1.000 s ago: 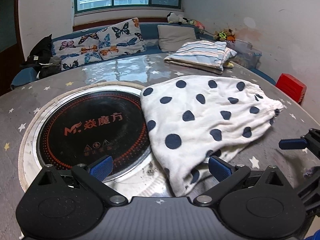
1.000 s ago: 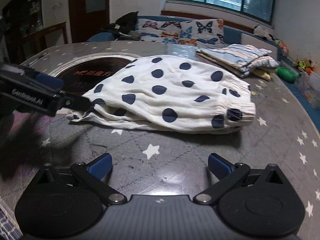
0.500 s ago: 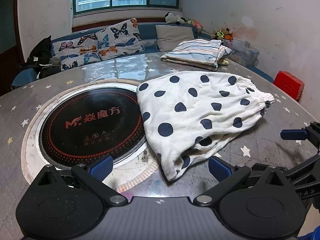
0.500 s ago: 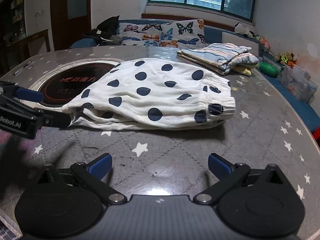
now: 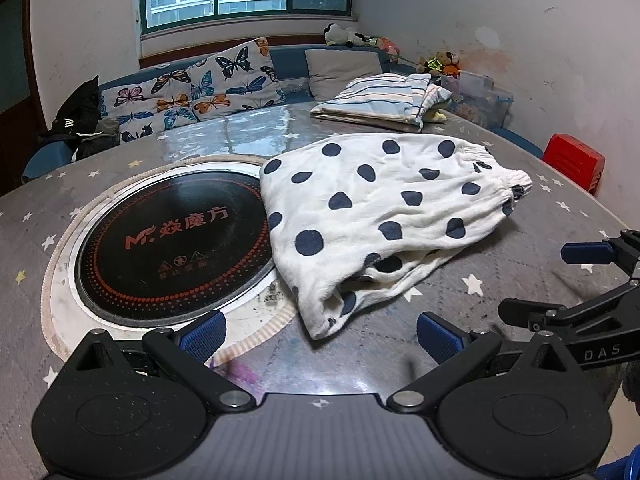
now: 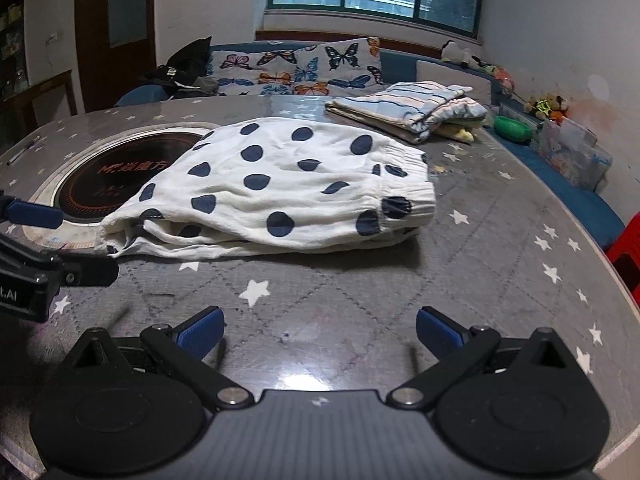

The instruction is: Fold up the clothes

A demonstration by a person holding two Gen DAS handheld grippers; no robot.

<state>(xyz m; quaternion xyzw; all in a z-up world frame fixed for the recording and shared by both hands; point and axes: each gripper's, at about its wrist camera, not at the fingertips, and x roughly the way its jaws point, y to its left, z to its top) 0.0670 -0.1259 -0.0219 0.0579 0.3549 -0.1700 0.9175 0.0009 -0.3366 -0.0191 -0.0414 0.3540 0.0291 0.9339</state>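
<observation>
Item: polka-dot garment (image 5: 384,208), white with dark blue spots, laid flat at the centre of both views on a star-patterned round table (image 6: 500,216). It is folded once lengthwise. The elastic waistband (image 6: 404,196) is seen at centre right of the right wrist view; the open hem end (image 5: 332,304) lies at lower centre of the left wrist view, just beside the inset cooktop (image 5: 168,236), whose rim is overlapped by one edge of the cloth.

Item: striped folded garment (image 5: 384,100), upper right of the left wrist view, well apart from the spotted one; judged to be finished.

Left gripper (image 5: 320,334): spread wide, nothing held, kept low at the bottom of the frame near the hem end, not touching it.

Right gripper (image 6: 318,330): likewise spread and empty, kept over bare table, apart from the long edge of the cloth.

Step in hand, as judged: a further fold, the hem end to be carried across to the waistband.

Handling notes: all layers at the hem corner are to be pinched together, since loose inner layers are seen gaping there. The waistband end is best pinned or matched by the right gripper. The cloth is to be lifted clear of the cooktop rim rather than dragged, and the edges are to be aligned before release.
</observation>
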